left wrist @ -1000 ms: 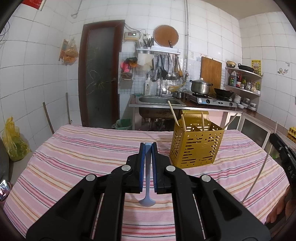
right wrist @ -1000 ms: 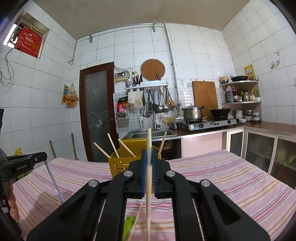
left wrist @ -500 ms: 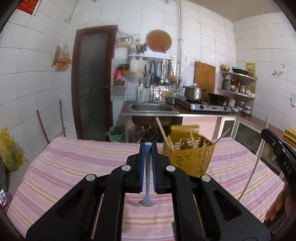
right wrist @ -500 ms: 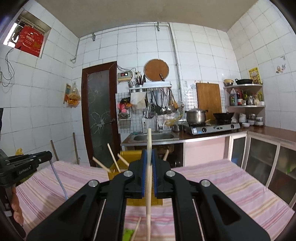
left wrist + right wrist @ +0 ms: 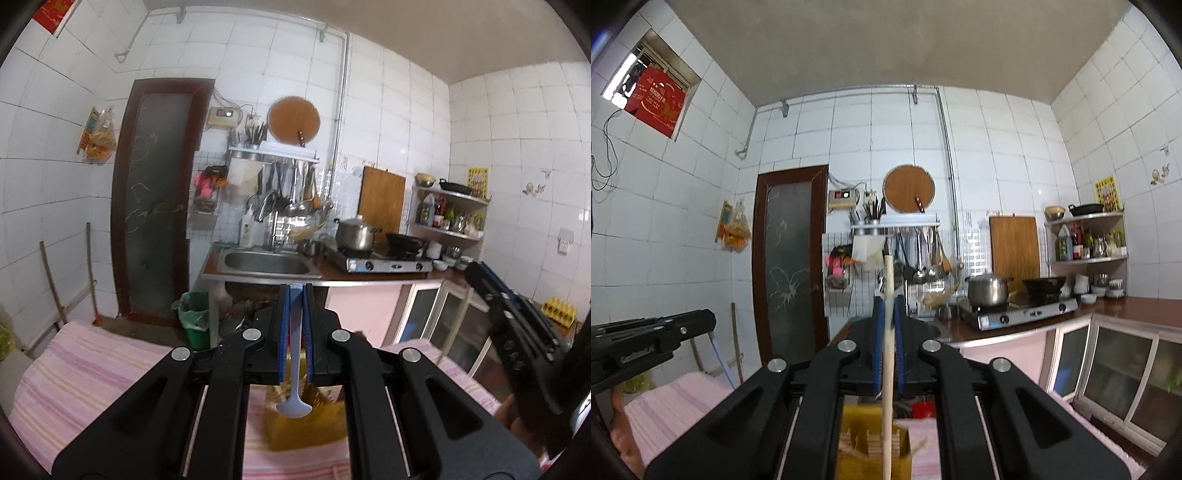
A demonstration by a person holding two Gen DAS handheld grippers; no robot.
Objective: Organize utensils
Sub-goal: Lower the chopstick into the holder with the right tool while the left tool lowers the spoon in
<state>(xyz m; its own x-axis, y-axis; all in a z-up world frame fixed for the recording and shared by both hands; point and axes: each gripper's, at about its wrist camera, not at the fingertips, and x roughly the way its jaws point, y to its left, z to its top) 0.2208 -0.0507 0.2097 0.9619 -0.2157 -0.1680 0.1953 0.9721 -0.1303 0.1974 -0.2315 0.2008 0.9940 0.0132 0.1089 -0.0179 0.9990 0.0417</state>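
Note:
My left gripper [image 5: 295,299] is shut on a light blue spoon [image 5: 294,373] that hangs bowl-down above the yellow perforated utensil holder [image 5: 306,421]. My right gripper [image 5: 887,302] is shut on a pale wooden chopstick [image 5: 888,369] held upright over the same yellow holder [image 5: 873,450], which has several chopsticks in it. The right gripper shows at the right edge of the left wrist view [image 5: 517,332]. The left gripper shows at the left edge of the right wrist view [image 5: 646,339].
The holder stands on a table with a pink striped cloth [image 5: 92,369]. Behind it are a steel sink [image 5: 266,262], a gas stove with a pot [image 5: 358,236], glass-door cabinets [image 5: 1123,373], a dark door [image 5: 155,199] and a green bin [image 5: 192,317].
Both grippers have risen and moved in over the yellow holder, which has dropped to the bottom of both views. Each keeps hold of its utensil.

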